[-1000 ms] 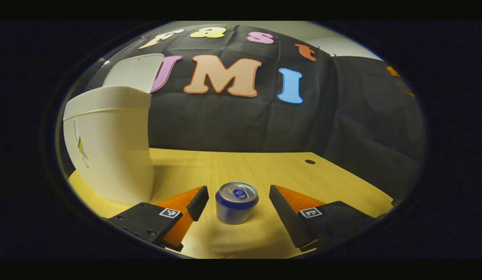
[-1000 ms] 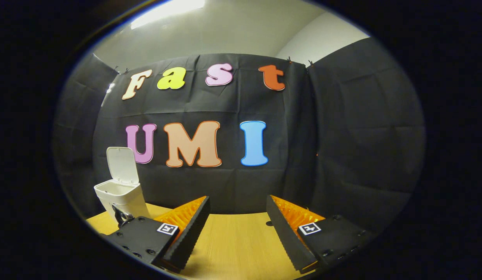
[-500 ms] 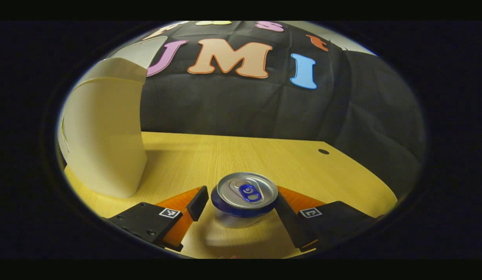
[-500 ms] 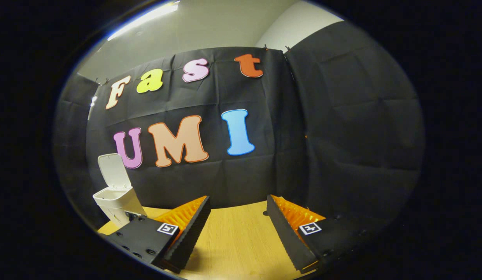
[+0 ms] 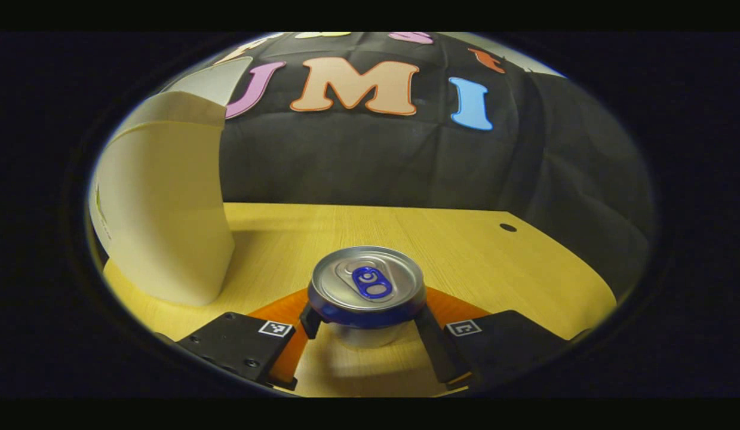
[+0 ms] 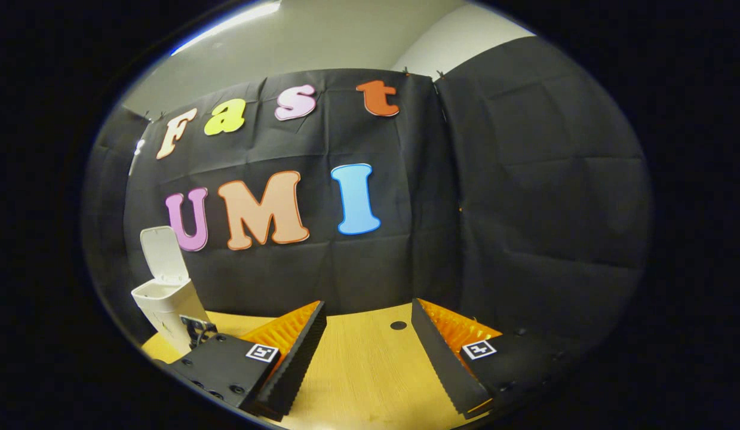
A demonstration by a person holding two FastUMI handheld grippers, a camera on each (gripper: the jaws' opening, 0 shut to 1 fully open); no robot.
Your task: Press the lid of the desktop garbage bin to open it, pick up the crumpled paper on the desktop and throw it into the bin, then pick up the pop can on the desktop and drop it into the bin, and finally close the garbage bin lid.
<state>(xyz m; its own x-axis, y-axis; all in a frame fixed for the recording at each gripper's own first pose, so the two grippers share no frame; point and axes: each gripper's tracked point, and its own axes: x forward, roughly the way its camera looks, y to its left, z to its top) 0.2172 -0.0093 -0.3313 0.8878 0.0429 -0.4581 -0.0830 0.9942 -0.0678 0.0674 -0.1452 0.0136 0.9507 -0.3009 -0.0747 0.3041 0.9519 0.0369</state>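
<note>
Jaws of my left gripper (image 5: 365,319) clamp the can (image 5: 366,291) low centre, below its rim, so it lifts upright toward the bin (image 5: 163,203) at left. My right gripper (image 6: 368,352) hangs apart, idle; lid (image 6: 162,254) open.

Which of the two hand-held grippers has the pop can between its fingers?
The left hand-held gripper: its fingers flank the pop can. The right hand-held gripper is spread over bare desktop.

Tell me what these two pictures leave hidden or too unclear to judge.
- Bin inside: right gripper view, too small and far; whether the paper is in there can't be told.
- Bin top and lid: left gripper view, cut by the edge.
- Can bottom: left gripper view, hidden behind its own top; the left gripper flanks it.
</note>
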